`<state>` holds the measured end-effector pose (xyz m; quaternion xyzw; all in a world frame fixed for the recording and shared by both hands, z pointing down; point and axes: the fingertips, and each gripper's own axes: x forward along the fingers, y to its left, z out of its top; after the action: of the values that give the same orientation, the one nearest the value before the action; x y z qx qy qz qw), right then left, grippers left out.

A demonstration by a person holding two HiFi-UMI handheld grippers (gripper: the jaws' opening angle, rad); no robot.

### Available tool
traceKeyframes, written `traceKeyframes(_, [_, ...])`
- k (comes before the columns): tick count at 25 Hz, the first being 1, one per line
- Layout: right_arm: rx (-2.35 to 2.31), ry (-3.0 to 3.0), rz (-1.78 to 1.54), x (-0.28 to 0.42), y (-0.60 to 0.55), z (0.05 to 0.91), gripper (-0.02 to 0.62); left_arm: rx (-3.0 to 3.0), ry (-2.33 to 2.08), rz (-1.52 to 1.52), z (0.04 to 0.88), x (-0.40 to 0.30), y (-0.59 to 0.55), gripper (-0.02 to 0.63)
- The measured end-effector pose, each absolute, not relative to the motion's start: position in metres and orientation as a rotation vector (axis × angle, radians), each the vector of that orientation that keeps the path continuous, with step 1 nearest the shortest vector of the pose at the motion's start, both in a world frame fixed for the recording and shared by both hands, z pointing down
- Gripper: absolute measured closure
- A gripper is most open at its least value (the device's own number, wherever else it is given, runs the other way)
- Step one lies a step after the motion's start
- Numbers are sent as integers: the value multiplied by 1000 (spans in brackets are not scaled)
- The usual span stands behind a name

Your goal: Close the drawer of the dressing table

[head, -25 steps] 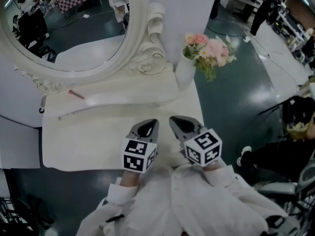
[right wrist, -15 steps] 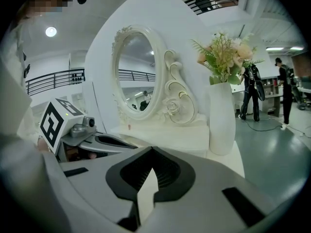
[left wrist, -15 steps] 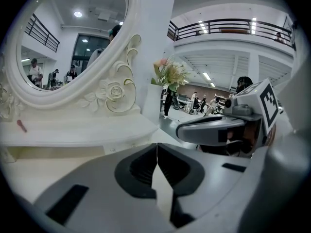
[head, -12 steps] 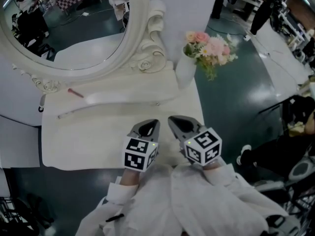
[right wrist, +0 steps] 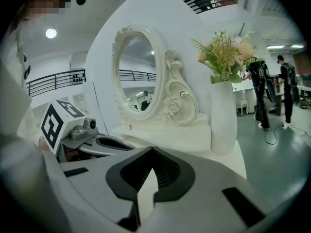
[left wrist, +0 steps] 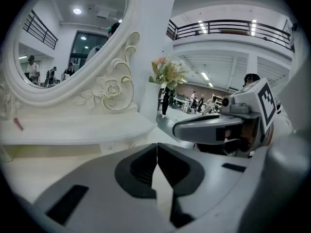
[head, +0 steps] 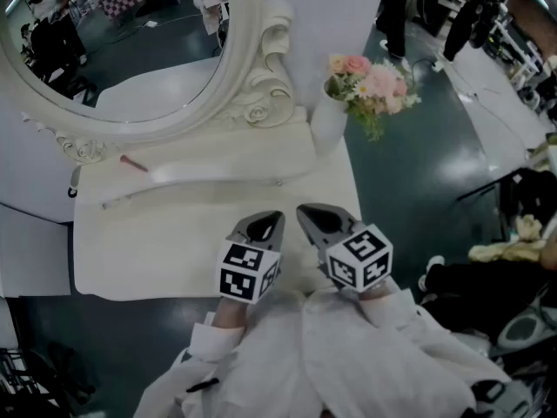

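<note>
The white dressing table (head: 157, 259) carries an oval mirror (head: 113, 50) and a low raised shelf (head: 226, 157). A shallow drawer front (head: 196, 191) with small knobs (left wrist: 108, 148) runs beneath the shelf; I cannot tell whether it stands out. My left gripper (head: 265, 222) and right gripper (head: 307, 213) hover side by side over the table top near its front edge, pointing toward the shelf. Both are shut with nothing between the jaws, as the left gripper view (left wrist: 156, 147) and right gripper view (right wrist: 151, 152) show. Neither touches the drawer.
A white vase (head: 328, 124) of pink flowers (head: 370, 85) stands at the table's right rear corner. A small red stick (head: 133, 165) lies on the shelf at the left. Dark floor surrounds the table, with people and equipment at the right.
</note>
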<state>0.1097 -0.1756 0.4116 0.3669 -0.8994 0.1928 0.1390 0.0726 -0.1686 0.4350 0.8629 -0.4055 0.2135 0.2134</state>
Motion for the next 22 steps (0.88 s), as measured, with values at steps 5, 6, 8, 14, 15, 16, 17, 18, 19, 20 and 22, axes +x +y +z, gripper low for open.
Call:
traceKeyframes(5, [1038,-2605,538,107,-173,411,589,2399,-1120,595,434,73,-169,597])
traceKeyframes(6, [1032,-2608,528,106,-172,410,589,2400,-1116,596,434,74,-169,597])
traceKeyframes(8, [1022,-2612,513,105,-171,409,589,2400,-1105,602,436,74,-168,597])
traceKeyframes(14, [1017,-2602,529,104,-171,414,589,2399,-1091,613,440,75,-166,597])
traceKeyframes(15, [1019,-2601,533,104,-171,413,589,2401,-1088,614,440,76,-166,597])
traceKeyframes(16, [1022,-2599,536,105,-171,413,589,2401,-1086,615,440,76,-166,597])
traceKeyframes(17, [1024,-2598,537,105,-171,413,589,2400,-1084,616,440,76,-166,597])
traceKeyframes(18, [1025,-2596,538,105,-171,413,589,2399,-1082,616,440,76,-166,597])
traceKeyframes(19, [1024,-2595,538,105,-171,413,589,2398,-1081,616,440,76,-166,597])
traceKeyframes(20, [1022,-2595,538,105,-171,413,589,2399,-1080,615,440,76,-166,597])
traceKeyframes(22, [1014,-2599,536,104,-171,414,589,2401,-1078,613,440,76,-167,597])
